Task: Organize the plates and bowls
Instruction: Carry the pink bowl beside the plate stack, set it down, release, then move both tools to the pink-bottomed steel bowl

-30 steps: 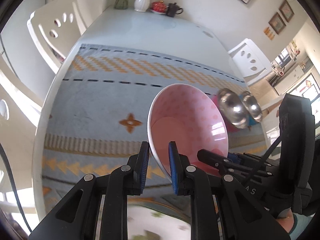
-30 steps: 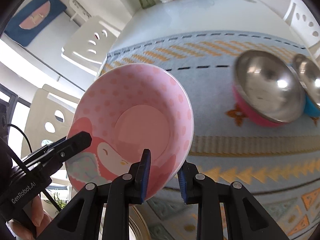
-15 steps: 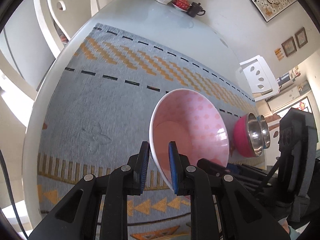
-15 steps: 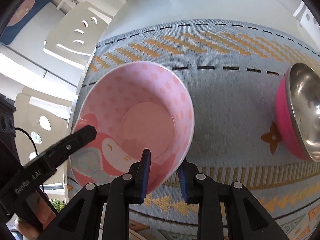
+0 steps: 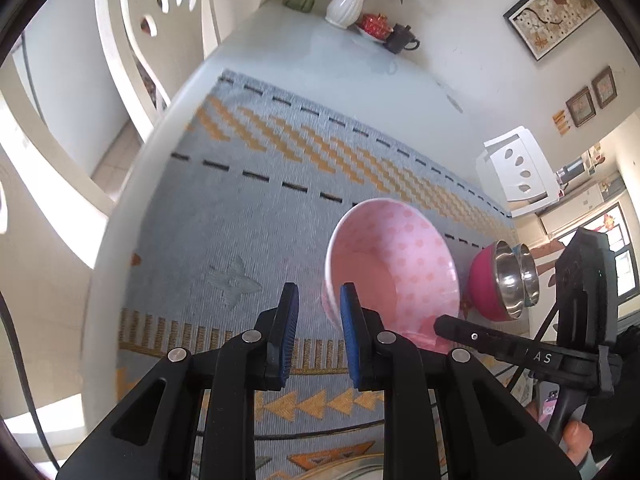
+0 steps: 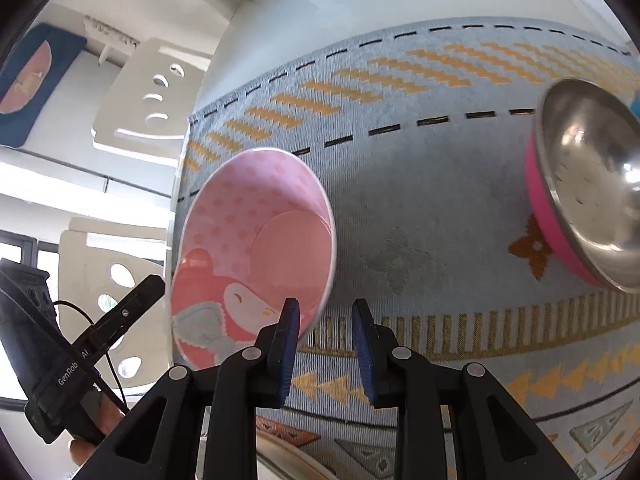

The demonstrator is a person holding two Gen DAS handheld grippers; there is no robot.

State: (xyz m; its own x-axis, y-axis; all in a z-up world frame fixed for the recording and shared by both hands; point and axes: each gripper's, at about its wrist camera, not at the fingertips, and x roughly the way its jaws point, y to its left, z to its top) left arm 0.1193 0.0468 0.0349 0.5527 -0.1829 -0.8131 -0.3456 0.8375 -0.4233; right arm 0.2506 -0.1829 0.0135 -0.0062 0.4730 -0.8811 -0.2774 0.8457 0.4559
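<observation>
- The bowl [image 5: 394, 268] is pale pink with darker pink dots; the right wrist view shows a cartoon figure in red, white and grey inside.
- The cloth [image 5: 248, 216] is grey-blue with orange zigzags, black dashes and orange triangles.
- The metal bowl [image 6: 588, 184] is silver inside, hot pink outside.
- The desk [image 5: 320, 64] is white.

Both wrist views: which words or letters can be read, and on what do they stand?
"GenRob", then "AI": side of the left gripper; its jaws are opening, with the pink bowl rim between them.
"AS": finger of the right gripper; the rest is hidden.
Wall pictures: nothing legible.
</observation>
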